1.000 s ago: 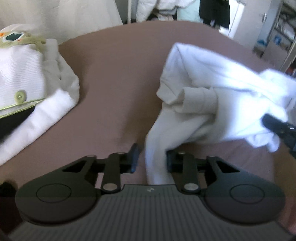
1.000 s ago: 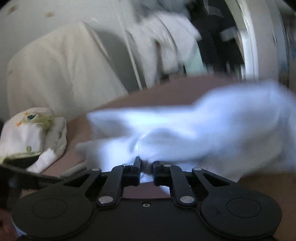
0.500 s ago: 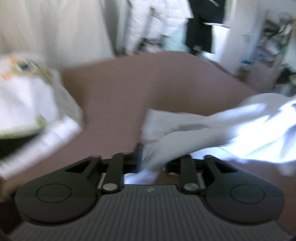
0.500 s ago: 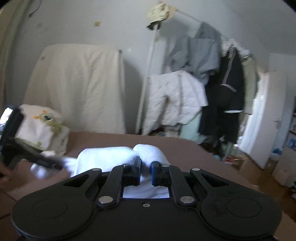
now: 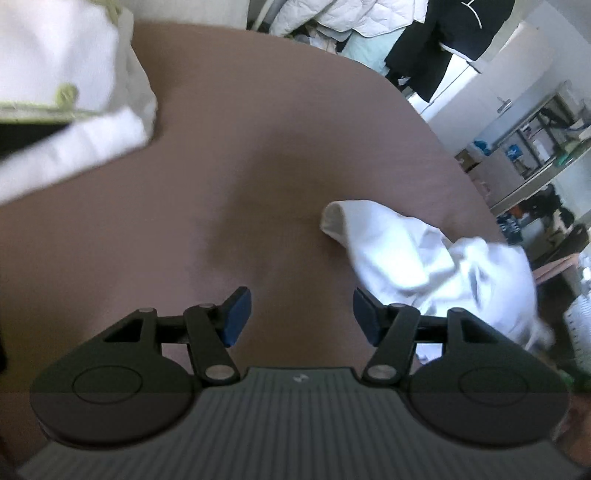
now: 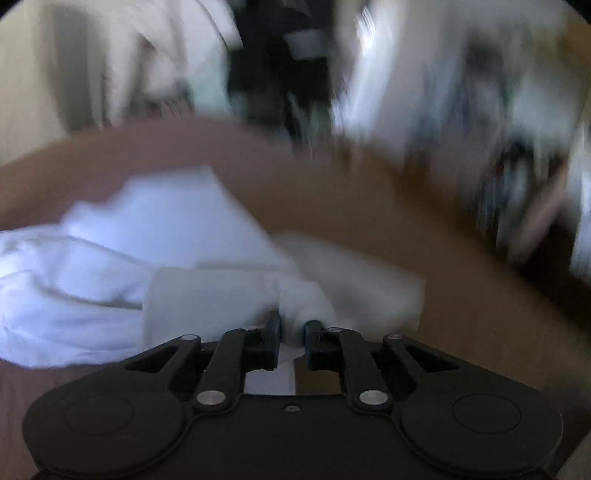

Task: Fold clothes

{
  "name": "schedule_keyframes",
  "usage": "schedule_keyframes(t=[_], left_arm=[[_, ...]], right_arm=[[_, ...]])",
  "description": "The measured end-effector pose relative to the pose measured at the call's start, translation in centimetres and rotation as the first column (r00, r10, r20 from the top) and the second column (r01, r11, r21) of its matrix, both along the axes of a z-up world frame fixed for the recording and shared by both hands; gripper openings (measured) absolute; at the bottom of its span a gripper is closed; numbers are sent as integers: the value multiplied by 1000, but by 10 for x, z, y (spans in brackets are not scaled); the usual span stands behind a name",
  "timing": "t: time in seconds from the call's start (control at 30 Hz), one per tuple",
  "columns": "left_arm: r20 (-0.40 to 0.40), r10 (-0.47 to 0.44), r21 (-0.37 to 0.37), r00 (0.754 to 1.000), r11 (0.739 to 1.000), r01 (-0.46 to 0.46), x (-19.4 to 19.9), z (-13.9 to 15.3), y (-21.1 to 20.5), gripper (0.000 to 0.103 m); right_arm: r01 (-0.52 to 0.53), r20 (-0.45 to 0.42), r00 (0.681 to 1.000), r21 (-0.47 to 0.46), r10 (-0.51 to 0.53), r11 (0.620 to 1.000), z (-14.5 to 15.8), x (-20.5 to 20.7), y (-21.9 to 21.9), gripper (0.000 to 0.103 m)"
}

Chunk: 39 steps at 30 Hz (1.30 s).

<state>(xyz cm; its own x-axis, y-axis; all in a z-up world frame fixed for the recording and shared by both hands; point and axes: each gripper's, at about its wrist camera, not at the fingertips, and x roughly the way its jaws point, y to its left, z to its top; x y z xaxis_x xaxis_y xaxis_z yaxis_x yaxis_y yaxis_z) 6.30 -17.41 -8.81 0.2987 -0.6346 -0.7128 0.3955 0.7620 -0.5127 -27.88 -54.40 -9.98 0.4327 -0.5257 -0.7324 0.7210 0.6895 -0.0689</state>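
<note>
The left gripper (image 5: 302, 314) hangs with jaws wide and empty over the brown bed (image 5: 277, 155). The right gripper (image 6: 292, 338) pinches the white garment (image 6: 155, 258), crumpled on the bed, probably to drag it flat, though blur hides detail.

A brown bed (image 5: 258, 155) with a rounded far edge carries everything. Beyond that far edge hang a white quilted jacket (image 5: 343, 16) and a dark garment (image 5: 447, 40), close beside each other. Past the bed's right edge stands a metal shelving unit (image 5: 532, 147) loaded with small items too blurred to name. The right wrist view shows the bed (image 6: 388, 206) too, its background smeared.
</note>
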Motion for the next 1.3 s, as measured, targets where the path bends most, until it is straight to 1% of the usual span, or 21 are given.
schedule_keyframes(t=[0.13,0.23,0.33,0.4,0.43,0.5,0.53,0.57,0.63,0.67,0.8,0.9,0.97,1.0,1.03,1.1,1.13,1.17,1.2,1.23,1.3], left_arm=[[-6,-25,-78,1000,997,24,0,-9,-15,61],[20,-38,-105,999,994,40,-2,-12,-32,66],[37,-65,-76,997,995,68,-1,-24,-55,66],[37,-88,-59,995,994,90,0,-34,-67,66],[29,-102,-58,994,993,104,0,-39,-72,66],[6,-128,-75,992,989,129,0,-48,-82,66],[-3,-142,-87,990,986,141,-1,-52,-86,66],[-6,-154,-98,988,983,152,-1,-54,-90,66],[-4,-167,-104,986,981,166,-3,-57,-95,69],[-1,-172,-104,985,980,171,-4,-58,-97,71],[-5,-168,-118,986,979,166,-7,-63,-102,78],[-51,-171,-175,984,972,160,-5,-67,-107,83],[-93,-219,-227,971,955,193,-5,-72,-113,82],[-105,-273,-215,956,945,247,-7,-74,-123,81],[-63,-294,-144,954,948,282,-14,-71,-133,79],[26,-329,-17,944,944,329,-29,-65,-152,70],[60,-330,27,942,944,329,-35,-62,-160,61],[79,-321,54,944,947,317,-38,-60,-167,33],[85,-305,50,948,952,302,-37,-58,-170,4],[97,-286,46,953,958,283,-36,-55,-173,5],[195,-220,74,956,975,209,-35,-36,-169,4]], right_arm=[[14,6,1000,-45,-13,999,-9,6,-1,15],[24,63,998,-176,-13,984,9,8,1,13],[81,75,996,-411,-54,908,22,5,12,13],[81,43,997,-496,-69,865,24,4,17,14],[62,24,998,-477,-57,877,24,3,16,18],[-14,-11,1000,-305,11,952,21,3,5,21],[-27,-5,1000,-237,27,971,20,1,1,29],[-18,19,1000,-193,22,981,19,-3,-2,34],[42,64,997,-148,-33,988,22,-14,-11,58],[80,84,994,-137,-69,987,25,-20,-16,62],[197,189,966,-86,-178,977,33,-44,-38,64],[117,326,937,47,-126,992,34,-56,-50,64],[44,431,894,187,-122,981,25,-65,-60,69],[32,465,873,243,-146,969,20,-67,-65,73],[40,491,851,289,-184,957,14,-67,-71,83],[71,514,821,342,-249,937,3,-65,-82,94],[87,514,812,363,-277,928,-4,-62,-88,94],[92,507,809,390,-298,916,-12,-57,-93,94],[79,502,810,421,-305,904,-21,-50,-98,88],[50,506,813,433,-288,900,-25,-43,-95,63],[-21,504,840,396,-198,918,-20,-30,-77,23]])
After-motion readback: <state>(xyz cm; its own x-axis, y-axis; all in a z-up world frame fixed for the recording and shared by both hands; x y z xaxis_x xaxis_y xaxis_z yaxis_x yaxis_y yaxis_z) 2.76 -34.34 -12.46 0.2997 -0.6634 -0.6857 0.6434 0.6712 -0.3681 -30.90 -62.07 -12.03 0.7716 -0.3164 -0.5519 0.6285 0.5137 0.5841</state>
